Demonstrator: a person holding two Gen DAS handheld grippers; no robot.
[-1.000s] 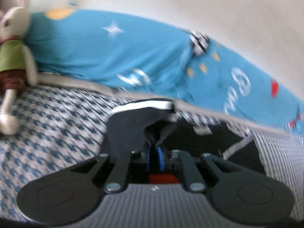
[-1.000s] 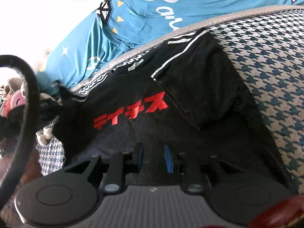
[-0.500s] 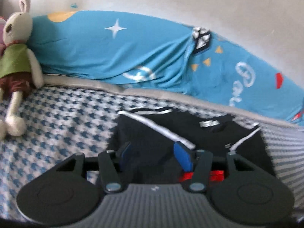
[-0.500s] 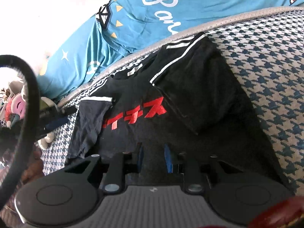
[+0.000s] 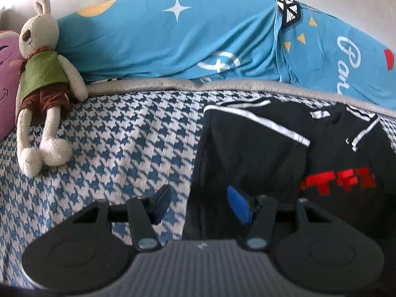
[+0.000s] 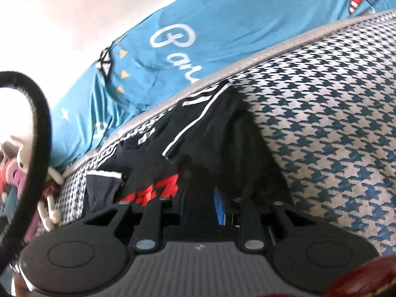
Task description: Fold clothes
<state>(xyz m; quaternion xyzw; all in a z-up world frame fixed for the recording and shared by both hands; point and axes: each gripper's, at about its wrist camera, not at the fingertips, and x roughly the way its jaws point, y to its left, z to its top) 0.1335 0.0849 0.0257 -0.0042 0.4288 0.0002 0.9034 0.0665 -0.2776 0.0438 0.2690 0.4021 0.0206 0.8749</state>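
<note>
Left wrist, gripper: our left gripper is spread wide and holds nothing; a second ago it was pinched on the sleeve, so we have let the cloth go.

Left wrist, shirt: the black T-shirt lies on the houndstooth bed cover, from 12 to 3 o'clock of our fingers. Its white-striped sleeve now rests folded across the body, where earlier it hung lifted. We judge the left sleeve fold done.

Left wrist, surroundings: the plush rabbit sits at 10 o'clock, the blue printed sheet along 12.

Right wrist, gripper: our right gripper is low over the shirt, jaws a narrow gap apart. Dark cloth fills the gap, but we cannot tell whether it is clamped.

Right wrist, shirt: the other sleeve lies folded inward at 12 o'clock, the red lettering at 11.

Right wrist, difference: this view sits closer and more tilted than half a second ago; we judge a grasp for the next fold is being prepared.
</note>
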